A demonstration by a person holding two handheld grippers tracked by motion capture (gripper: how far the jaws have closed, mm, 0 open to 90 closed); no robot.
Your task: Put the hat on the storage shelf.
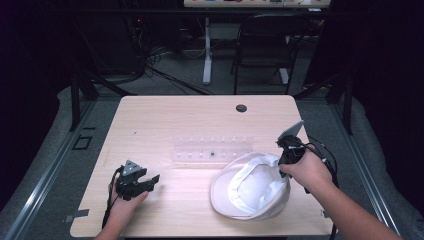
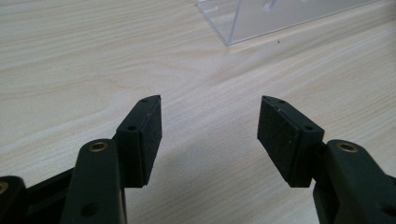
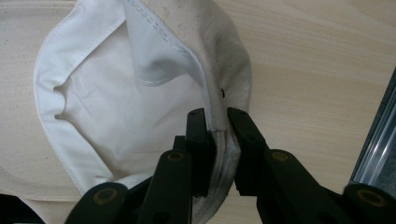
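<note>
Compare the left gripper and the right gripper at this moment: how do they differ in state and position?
The left gripper has its jaws wide apart with nothing between them; the right gripper is clamped on the rim of the white hat. The left gripper sits low over the bare table near the person's edge; the right gripper is at the hat's right side. Both are black, two-jawed and hand-held.

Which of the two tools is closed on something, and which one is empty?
The right tool is closed on the rim of the white cap. The left tool is empty: its jaws stand apart over the bare wooden table.
</note>
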